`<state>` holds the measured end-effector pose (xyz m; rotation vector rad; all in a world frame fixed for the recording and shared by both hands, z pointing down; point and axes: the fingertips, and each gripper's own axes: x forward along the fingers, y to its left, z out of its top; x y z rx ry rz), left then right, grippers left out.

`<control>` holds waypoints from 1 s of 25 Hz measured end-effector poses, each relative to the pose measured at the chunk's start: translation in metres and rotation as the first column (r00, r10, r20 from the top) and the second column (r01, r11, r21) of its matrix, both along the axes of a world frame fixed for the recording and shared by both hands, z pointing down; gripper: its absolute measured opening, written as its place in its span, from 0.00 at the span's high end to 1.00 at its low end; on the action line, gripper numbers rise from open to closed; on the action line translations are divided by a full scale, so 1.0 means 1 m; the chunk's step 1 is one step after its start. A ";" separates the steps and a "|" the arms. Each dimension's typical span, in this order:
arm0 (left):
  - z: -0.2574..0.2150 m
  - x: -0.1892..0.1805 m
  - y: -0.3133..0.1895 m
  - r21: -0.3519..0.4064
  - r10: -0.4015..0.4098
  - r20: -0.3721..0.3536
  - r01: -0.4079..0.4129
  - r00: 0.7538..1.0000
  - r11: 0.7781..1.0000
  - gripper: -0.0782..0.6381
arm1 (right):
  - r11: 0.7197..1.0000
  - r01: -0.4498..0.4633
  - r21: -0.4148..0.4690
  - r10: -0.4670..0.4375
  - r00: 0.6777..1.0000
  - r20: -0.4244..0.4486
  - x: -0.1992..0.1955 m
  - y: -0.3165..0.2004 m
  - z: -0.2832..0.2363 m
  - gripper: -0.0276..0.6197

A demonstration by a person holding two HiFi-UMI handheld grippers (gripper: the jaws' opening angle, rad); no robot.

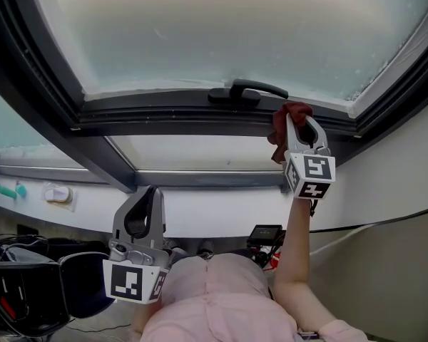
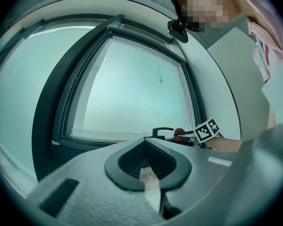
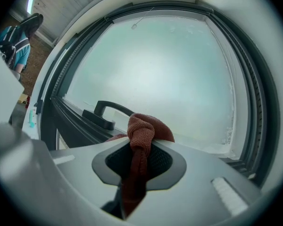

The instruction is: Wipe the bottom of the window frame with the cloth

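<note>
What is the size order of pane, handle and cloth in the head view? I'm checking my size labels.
1. Pane: by far the largest.
2. Handle and cloth: these look about alike. The handle is longer but thin. The cloth is bunched and partly hidden by the right gripper, so I won't rank them.

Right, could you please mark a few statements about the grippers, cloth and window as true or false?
1. The right gripper is shut on the cloth. True.
2. The left gripper holds a second cloth. False: its jaws are together on nothing.
3. In the head view the cloth is left of the handle. False: it is right of it.
4. The left gripper hangs low, apart from the frame. True.
</note>
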<state>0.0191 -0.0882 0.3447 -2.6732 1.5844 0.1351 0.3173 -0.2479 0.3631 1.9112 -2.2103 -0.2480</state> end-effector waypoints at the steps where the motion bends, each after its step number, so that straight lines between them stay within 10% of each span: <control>1: 0.000 0.000 0.001 0.001 0.000 0.000 0.000 1.000 1.000 0.90 | 1.000 -0.005 0.000 0.005 1.000 0.000 0.003 0.000 0.000 0.85; 25: -0.002 0.026 -0.001 0.006 0.020 0.006 -0.020 1.000 1.000 0.90 | 0.989 -0.145 -0.003 0.145 0.989 0.004 0.090 0.008 0.001 0.85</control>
